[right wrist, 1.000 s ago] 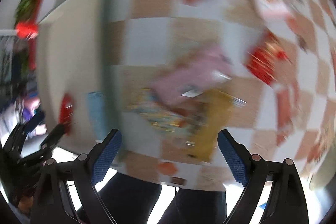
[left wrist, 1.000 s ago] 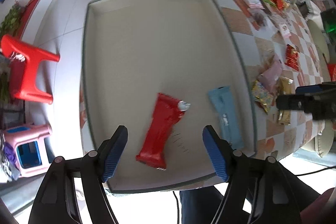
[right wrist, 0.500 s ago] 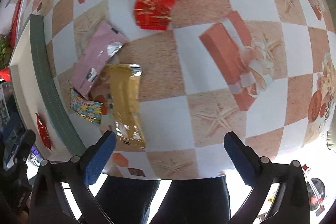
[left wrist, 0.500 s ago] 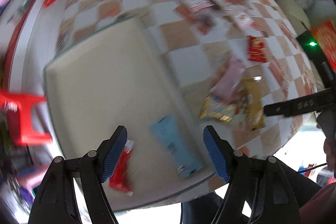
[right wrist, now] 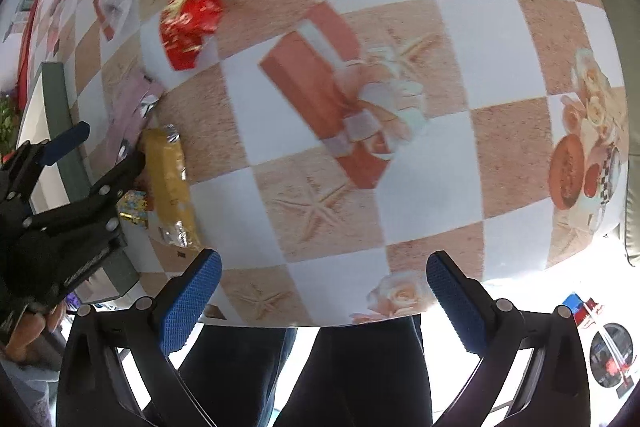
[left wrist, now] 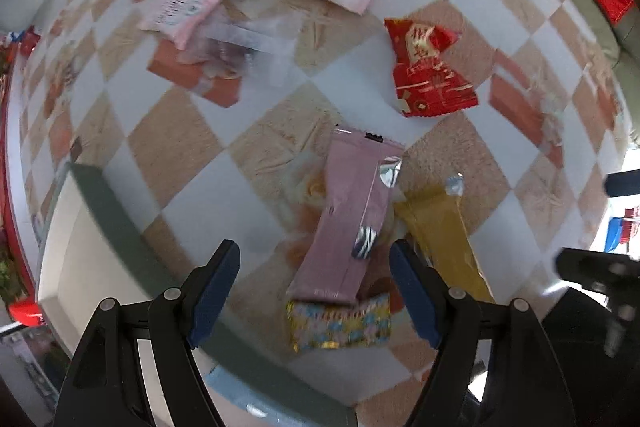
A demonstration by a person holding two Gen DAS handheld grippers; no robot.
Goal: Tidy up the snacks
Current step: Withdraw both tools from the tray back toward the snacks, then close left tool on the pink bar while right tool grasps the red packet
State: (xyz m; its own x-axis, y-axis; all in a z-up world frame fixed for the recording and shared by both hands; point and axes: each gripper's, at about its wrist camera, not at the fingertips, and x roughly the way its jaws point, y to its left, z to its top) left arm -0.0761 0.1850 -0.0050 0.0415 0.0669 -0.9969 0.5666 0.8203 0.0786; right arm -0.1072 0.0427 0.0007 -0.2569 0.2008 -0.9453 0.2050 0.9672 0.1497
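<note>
left wrist view: the left claw (left wrist: 314, 289) is seen spread and empty, pointed down over the checkered worktop (left wrist: 264, 107).
target: a pink packet (left wrist: 352, 215) is found between and just ahead of the blue pads, untouched.
long axis: the packet is laid running away from the claw, slightly slanted, so it would be pinched across its narrow width.
neighbours: a patterned packet (left wrist: 340, 323) is tucked under its near end; a gold packet (left wrist: 440, 231) is set just beside it.
tray (left wrist: 116, 223): its green rim is seen near the packet's left.
right claw (right wrist: 322, 301): held wide and empty over bare worktop, judged farther from the packet.
</note>
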